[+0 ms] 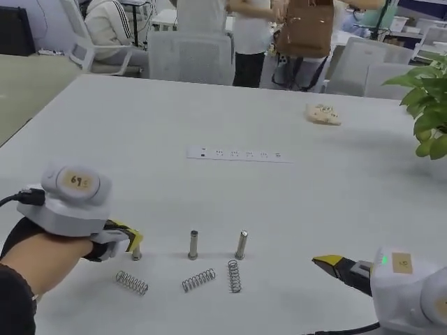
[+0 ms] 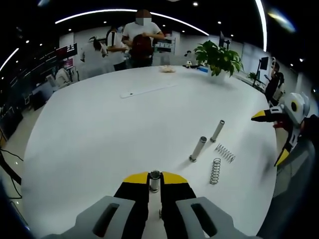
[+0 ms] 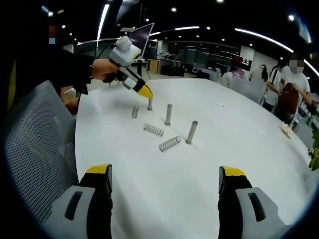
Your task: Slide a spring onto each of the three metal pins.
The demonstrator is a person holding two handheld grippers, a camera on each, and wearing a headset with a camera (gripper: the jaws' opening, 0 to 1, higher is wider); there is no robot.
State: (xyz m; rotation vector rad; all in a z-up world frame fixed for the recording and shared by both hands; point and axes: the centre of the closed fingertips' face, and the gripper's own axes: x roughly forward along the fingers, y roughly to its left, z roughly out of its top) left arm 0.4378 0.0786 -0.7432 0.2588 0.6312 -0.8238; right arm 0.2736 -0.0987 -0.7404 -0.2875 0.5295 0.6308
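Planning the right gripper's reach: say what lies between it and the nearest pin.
Bare table, in the head view; a spring lies beside the nearest pin, off that line. The left gripper holds the left pin.

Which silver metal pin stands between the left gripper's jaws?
The leftmost silver metal pin in the head view; the left gripper grips it; middle pin and right pin stand free.

Head view bright, evenly lit from above; white table (image 1: pixel 293 202) mildly washed out, faint soft shadow beside middle pin (image 1: pixel 193 245). Gripper views dimmer, heavy fisheye bending at edges; ceiling light strips (image 2: pixel 99 11) streak, far background soft.
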